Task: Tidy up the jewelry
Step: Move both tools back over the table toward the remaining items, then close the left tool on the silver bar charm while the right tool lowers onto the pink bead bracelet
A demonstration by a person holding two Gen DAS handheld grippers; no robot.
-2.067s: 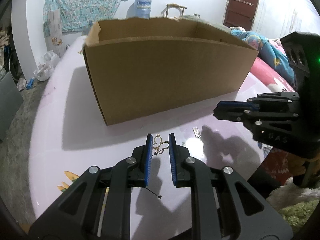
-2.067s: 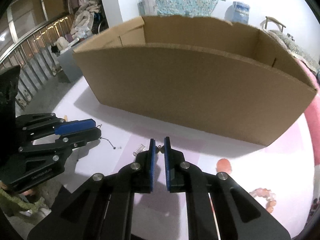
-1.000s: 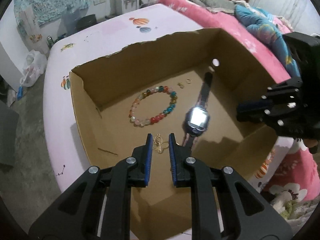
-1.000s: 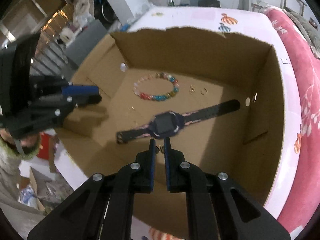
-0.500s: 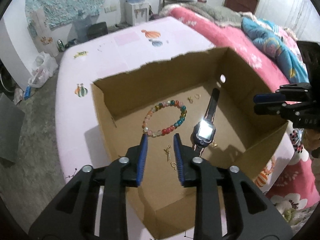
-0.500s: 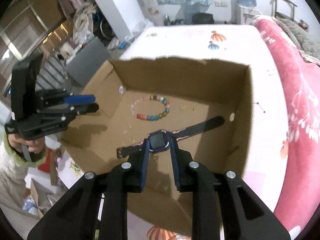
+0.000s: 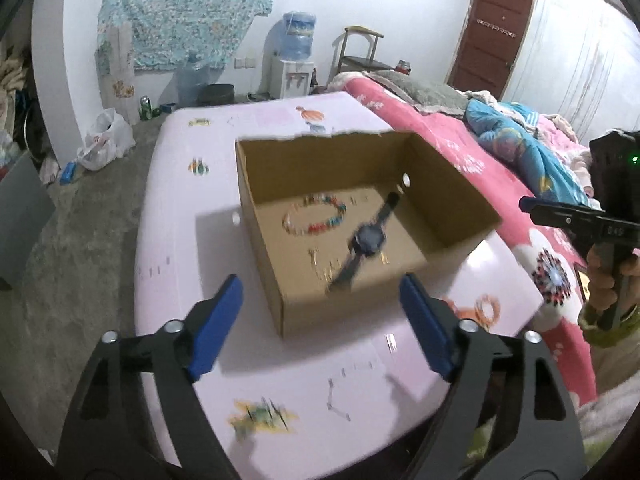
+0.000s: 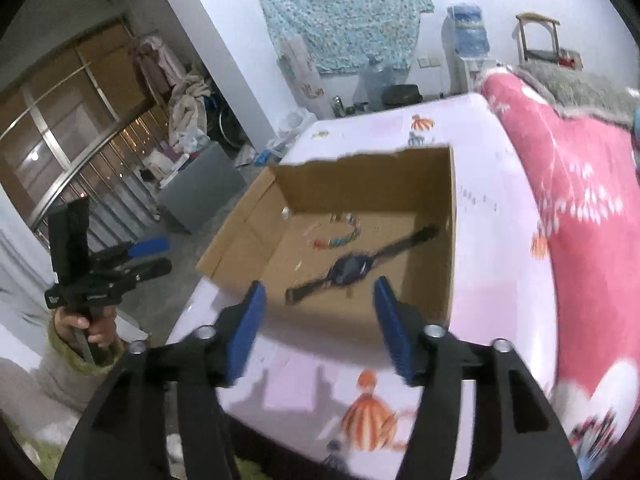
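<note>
My left hand-held gripper (image 7: 320, 322) has its blue pads spread wide; the jaws have just been opening and nothing sits between them. It hangs above the pink tabletop (image 7: 172, 216), in front of the near wall of the cardboard box (image 7: 332, 300). My right hand-held gripper (image 8: 318, 326) is spread too, its jaws also just opened and nothing caught in them, and it looks down over the box's near rim.

Inside the box, on its floor, I see the jewelry. The beaded bracelet (image 7: 314, 218) lies as a ring of coloured beads toward the far side. The dark watch (image 7: 366, 240) lies flat with its strap stretched slantwise, just beside the bracelet. Small gold pieces (image 7: 324, 266) lie on the cardboard near the watch's closer strap end, blurred, so I cannot tell their shape. A few more tiny glints sit by the far wall, too small to make out.

Outside the box, on the tabletop close to my left gripper, a thin chain (image 7: 336, 402) lies loose, and further left another faint line of links (image 7: 154, 270) rests near the edge.

From the left camera I see the right gripper out at the right edge, gripped by a hand (image 7: 608, 280) in a green cuff. A pink floral bedspread (image 7: 440, 136) runs along the right.
</note>
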